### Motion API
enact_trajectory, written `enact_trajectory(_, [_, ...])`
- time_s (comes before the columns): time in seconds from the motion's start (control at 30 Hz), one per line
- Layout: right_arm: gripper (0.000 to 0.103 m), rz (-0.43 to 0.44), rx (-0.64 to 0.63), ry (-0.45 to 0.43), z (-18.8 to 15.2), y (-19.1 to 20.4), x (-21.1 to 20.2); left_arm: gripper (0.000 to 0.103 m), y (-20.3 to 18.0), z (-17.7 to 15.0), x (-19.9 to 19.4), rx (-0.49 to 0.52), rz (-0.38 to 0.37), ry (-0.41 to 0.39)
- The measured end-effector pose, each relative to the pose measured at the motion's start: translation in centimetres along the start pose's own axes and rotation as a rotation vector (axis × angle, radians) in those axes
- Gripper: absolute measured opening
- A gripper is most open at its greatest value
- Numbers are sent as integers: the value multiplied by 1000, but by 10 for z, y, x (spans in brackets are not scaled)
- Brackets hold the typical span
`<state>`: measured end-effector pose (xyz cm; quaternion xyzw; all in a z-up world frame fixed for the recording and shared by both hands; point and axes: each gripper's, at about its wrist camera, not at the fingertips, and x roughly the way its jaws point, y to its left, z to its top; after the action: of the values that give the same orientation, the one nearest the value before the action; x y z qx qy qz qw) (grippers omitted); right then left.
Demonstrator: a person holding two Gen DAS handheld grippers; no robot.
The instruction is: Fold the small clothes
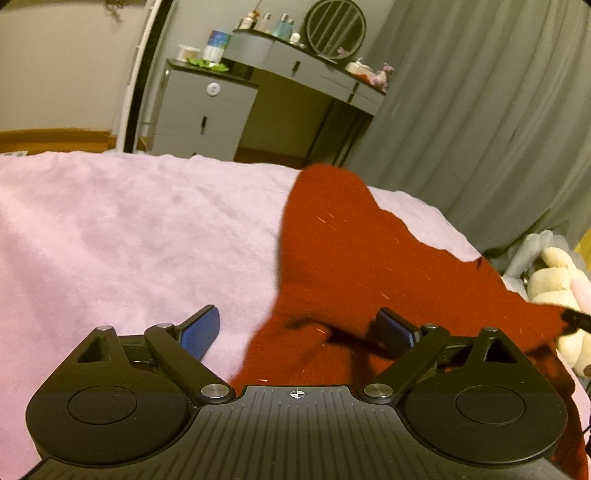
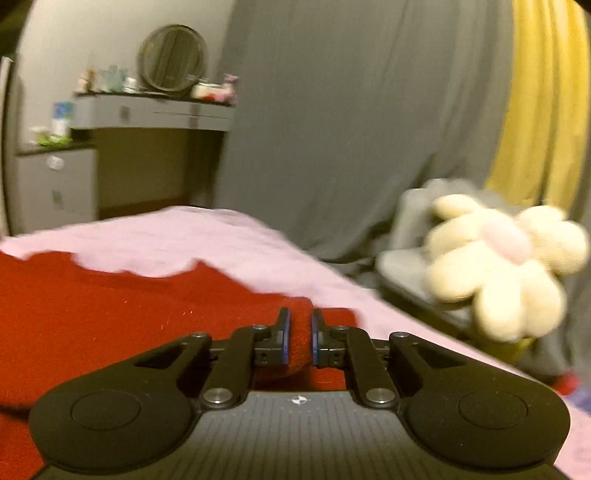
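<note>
In the left wrist view, the left claw [image 1: 297, 326] is spread wide, its two blue-padded fingers [image 1: 199, 332] well apart and holding nothing. It hovers low over a bed covered with a pink blanket [image 1: 122, 229]. A red garment [image 1: 354, 258] lies on the blanket, running from under the claw's right finger up and away toward the far edge of the bed; part of it looks lifted off the bed toward the right, where a dark tip of the other tool [image 1: 576, 319] shows at the frame's edge. Past the bed stand a grey dressing table [image 1: 295, 74] with a round mirror [image 1: 336, 29] and small bottles on top, and a grey curtain [image 1: 480, 110]. A cream plush toy [image 1: 557, 291] sits at the right. In the right wrist view, which is blurred, the right claw [image 2: 298, 338] is clenched on a bunched fold of the red garment [image 2: 110, 314], the cloth pinched between the two blue pads. The rest of the garment spreads left across the pink blanket [image 2: 184, 236]. Beside the bed on the right, the cream plush toy [image 2: 498, 266], shaped like a flower, rests on something grey. Behind it hang the grey curtain [image 2: 351, 129] and a yellow curtain [image 2: 543, 110], with the dressing table [image 2: 147, 110] and mirror [image 2: 171, 57] at far left.
</note>
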<state>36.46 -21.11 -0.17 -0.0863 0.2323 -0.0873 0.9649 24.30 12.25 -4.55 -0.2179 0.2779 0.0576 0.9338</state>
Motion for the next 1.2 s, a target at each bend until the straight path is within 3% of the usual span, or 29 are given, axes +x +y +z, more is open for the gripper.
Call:
enact_trajectory(0.23, [10,-64,-44,60,-19,-9,18,96,3,-2,2,0,0,9])
enact_trajectory(0.33, [16,-41,-51,167,-26,-9,36,96,2,-1,0,10,7,10])
enact_trajectory(0.5, [20,-31,79,100,-23,-32,0,95,-6,12,-12,-39,-64,-7])
enact_trajectory(0.63, [21,69,119,34,-20,-39,-26,94,-24,23,-17,26,-82,-20])
enact_trajectory(0.7, [21,131,131,47,-22,-37,-25,92,-36,29,-9,33,-104,23])
enact_trajectory(0.8, [21,244,152,94,-29,-26,-14,91,-56,31,11,81,-193,86])
enact_trajectory(0.9, [21,350,181,140,-37,-9,-3,85,-70,29,40,168,-125,156])
enact_trajectory(0.97, [19,331,147,149,-43,2,4,72,-72,28,54,225,-54,170])
enact_trajectory(1.07, [18,237,97,132,-46,4,8,71,-71,29,64,298,-29,166])
enact_trajectory(1.13, [10,161,89,135,-49,-4,15,71,-71,28,67,342,-18,154])
enact_trajectory(1.2, [9,169,109,150,-49,-11,16,71,-72,29,66,370,-14,156])
